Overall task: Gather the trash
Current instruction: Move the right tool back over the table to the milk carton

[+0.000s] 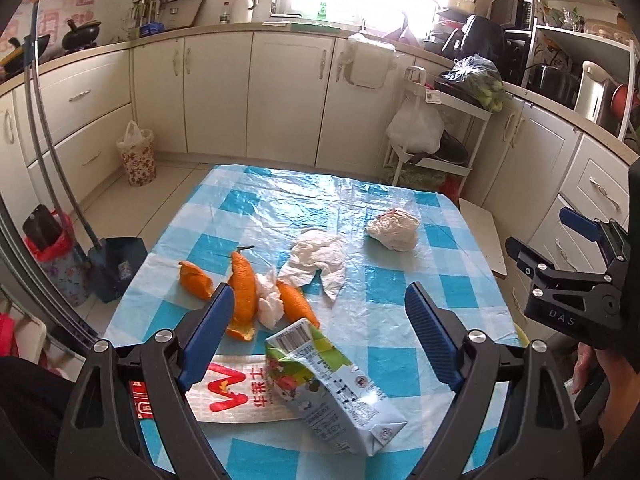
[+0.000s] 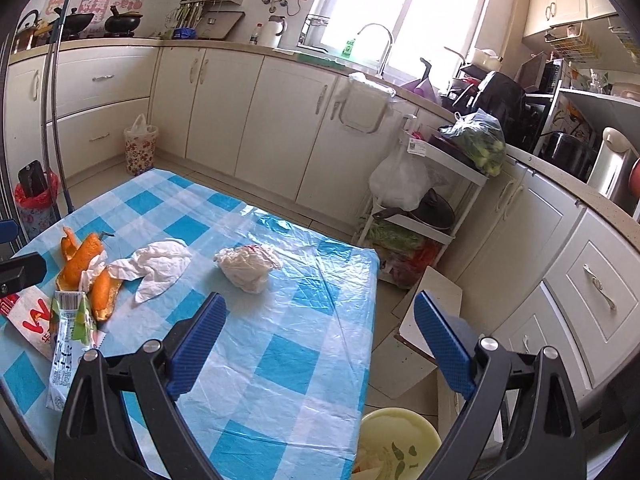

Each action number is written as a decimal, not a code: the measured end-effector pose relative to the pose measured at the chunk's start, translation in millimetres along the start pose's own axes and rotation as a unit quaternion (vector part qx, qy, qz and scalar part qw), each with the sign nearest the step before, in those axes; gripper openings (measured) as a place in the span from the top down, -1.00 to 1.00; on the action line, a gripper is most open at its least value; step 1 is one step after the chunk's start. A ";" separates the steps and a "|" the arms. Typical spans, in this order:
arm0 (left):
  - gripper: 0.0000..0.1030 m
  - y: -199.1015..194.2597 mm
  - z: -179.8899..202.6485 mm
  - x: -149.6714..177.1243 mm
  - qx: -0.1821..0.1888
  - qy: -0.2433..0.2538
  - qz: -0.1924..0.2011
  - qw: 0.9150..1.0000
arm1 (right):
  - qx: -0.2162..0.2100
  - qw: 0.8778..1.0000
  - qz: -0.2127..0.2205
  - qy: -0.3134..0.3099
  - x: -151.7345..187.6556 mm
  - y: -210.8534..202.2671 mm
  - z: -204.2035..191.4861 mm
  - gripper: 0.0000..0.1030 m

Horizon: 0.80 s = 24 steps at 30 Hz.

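With both the left gripper [image 1: 320, 316] and right gripper [image 2: 320, 328] spread wide and empty, the crumpled milk carton [image 1: 332, 384] lay at the left's six o'clock, probably light and crushable, best pinched across its flattened middle.

Two close wrist views angled down over one checked table [image 1: 400, 280]; left-hand view nearer the litter.

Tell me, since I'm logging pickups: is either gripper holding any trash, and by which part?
Nothing is held. The left gripper and right gripper are both open and empty above the blue-and-white checked plastic tablecloth.
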<state>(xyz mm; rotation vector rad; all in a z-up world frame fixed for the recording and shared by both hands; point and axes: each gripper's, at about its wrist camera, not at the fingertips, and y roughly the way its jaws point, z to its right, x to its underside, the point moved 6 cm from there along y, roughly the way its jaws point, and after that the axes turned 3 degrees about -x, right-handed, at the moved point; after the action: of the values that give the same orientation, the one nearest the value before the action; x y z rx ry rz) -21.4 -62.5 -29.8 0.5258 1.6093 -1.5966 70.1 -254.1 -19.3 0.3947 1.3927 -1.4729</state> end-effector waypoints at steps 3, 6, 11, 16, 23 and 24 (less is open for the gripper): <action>-0.63 0.5 -18.7 4.4 -0.014 0.003 -0.006 1.000 | -0.028 1.000 -0.006 -0.001 0.7 -0.6 -12.5 -0.77; -0.63 -1.2 -36.8 6.8 -0.031 0.011 -0.009 0.999 | -0.075 0.997 -0.013 0.008 1.8 -2.6 -24.7 -0.77; -0.63 -2.0 -77.1 15.0 -0.066 0.016 -0.024 0.997 | -0.157 0.987 -0.028 0.019 5.2 -6.2 -49.6 -0.77; -0.63 9.5 -107.1 31.3 -0.092 0.011 -0.068 0.993 | -0.239 0.969 -0.058 0.020 12.2 -6.1 -86.4 -0.77; -0.63 19.0 -101.1 56.8 -0.091 0.108 -0.114 0.983 | -0.311 0.944 -0.113 -0.001 25.7 2.7 -139.9 -0.77; -0.63 18.8 -98.3 59.5 -0.090 0.127 -0.117 0.981 | -0.313 0.942 -0.120 -0.008 28.3 5.8 -147.7 -0.77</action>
<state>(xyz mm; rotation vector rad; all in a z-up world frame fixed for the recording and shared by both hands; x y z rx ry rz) -66.5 20.5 -97.8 0.4703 2.0502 -1.5783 4.9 -135.7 -85.6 -0.1967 1.8484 -1.1268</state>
